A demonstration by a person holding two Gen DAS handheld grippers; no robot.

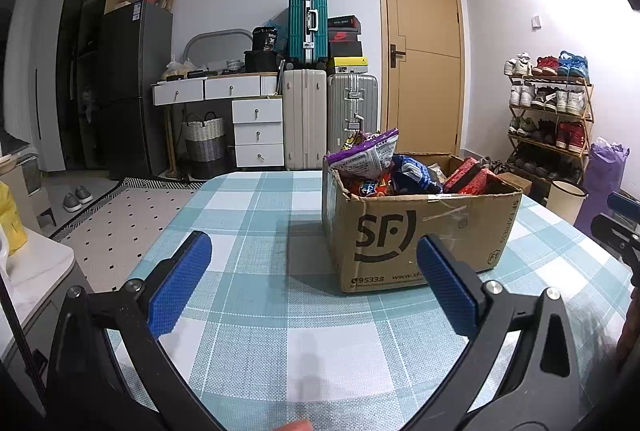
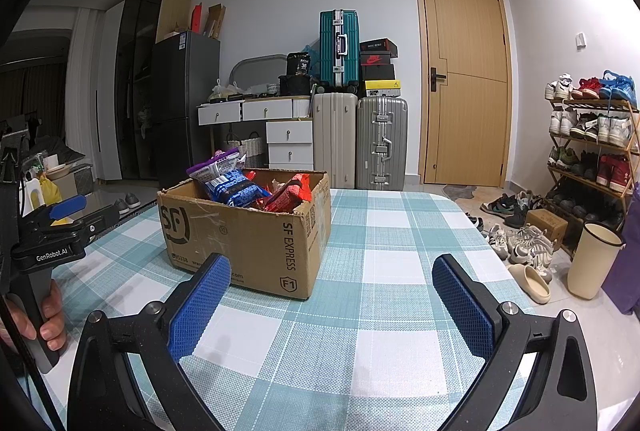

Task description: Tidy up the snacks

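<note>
Both grippers, left gripper (image 1: pixel 314 285) and right gripper (image 2: pixel 331 303), are held spread and empty over the teal-checked tablecloth (image 2: pixel 392 331); bagged snacks (image 2: pixel 240 187) are piled in the brown cardboard box (image 2: pixel 244 231), fitting either unpacking or finished packing.

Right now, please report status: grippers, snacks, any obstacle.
Left gripper open, holding nothing. Right gripper open, holding nothing. Snack packets piled in cardboard box on table. Nothing between grippers and box.
</note>
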